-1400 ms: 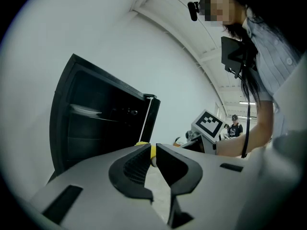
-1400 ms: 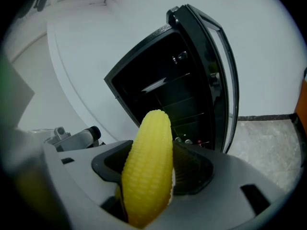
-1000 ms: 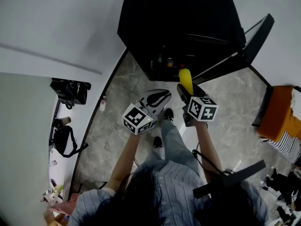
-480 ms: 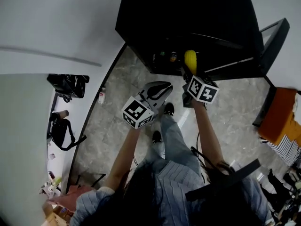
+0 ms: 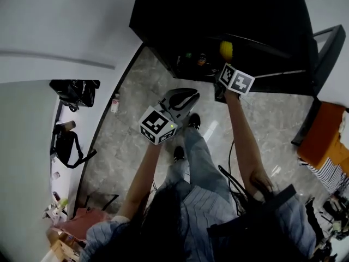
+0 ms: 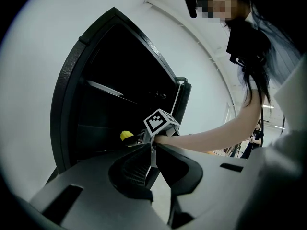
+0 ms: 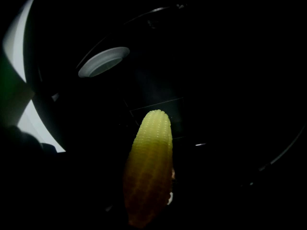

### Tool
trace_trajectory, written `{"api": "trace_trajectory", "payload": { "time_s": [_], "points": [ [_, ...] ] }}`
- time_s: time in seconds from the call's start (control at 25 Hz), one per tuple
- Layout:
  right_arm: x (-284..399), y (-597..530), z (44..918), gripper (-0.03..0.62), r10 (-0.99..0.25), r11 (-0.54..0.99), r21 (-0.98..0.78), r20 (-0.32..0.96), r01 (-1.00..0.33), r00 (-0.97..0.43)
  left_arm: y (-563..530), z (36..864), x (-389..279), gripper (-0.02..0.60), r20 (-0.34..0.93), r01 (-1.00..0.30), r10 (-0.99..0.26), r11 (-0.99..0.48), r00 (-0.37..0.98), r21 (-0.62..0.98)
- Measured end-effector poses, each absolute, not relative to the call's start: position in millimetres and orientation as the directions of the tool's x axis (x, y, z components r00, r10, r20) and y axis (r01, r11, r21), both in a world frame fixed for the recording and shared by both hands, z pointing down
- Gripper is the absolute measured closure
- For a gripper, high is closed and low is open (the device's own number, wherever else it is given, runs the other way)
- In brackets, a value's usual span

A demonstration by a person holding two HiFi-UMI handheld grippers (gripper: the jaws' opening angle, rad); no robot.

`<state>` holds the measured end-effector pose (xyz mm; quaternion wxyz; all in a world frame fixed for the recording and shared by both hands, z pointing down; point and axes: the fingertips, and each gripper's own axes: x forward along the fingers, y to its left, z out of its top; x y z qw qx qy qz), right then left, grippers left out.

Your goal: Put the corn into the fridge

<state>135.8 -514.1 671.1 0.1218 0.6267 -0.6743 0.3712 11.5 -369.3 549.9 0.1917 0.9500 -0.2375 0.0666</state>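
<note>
The black fridge (image 5: 218, 21) stands open in front of me, its inside very dark. A yellow corn cob (image 5: 226, 50) sits at the fridge opening, and my right gripper (image 5: 223, 63) is shut on its lower end. In the right gripper view the corn (image 7: 149, 162) points up into the dark cavity, and the jaws themselves are lost in shadow. My left gripper (image 5: 182, 98) hangs lower, above the floor and outside the fridge, shut with nothing in it. From the left gripper view the corn (image 6: 126, 136) shows just inside the fridge (image 6: 110, 109).
The fridge door (image 5: 324, 48) swings out at the right. Small bottles (image 5: 200, 59) stand low inside the fridge. A pale round dish (image 7: 103, 61) sits up inside it. Dark bags (image 5: 76, 91) lie by the left wall. An orange seat (image 5: 322, 141) stands at the right.
My right gripper has carried the corn forward from in front of the fridge to its dark opening. The left gripper has stayed roughly where it was.
</note>
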Motion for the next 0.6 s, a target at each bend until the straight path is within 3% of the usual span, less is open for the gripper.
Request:
{"api": "trace_trajectory", "payload": {
  "time_s": [0.36, 0.6],
  "points": [
    [141, -553, 692, 0.33, -0.736, -0.015, -0.19, 0.667, -0.982, -0.118, -368, 561, 7, 0.554, 0.245, -0.475, -0.412, -0.814, 0.878, 0.333],
    [140, -575, 693, 0.33, -0.746, 0.007, -0.176, 0.655, -0.984, -0.122, -366, 566, 5, 0.554, 0.254, -0.469, -0.401, -0.816, 0.88, 0.337]
  ]
}}
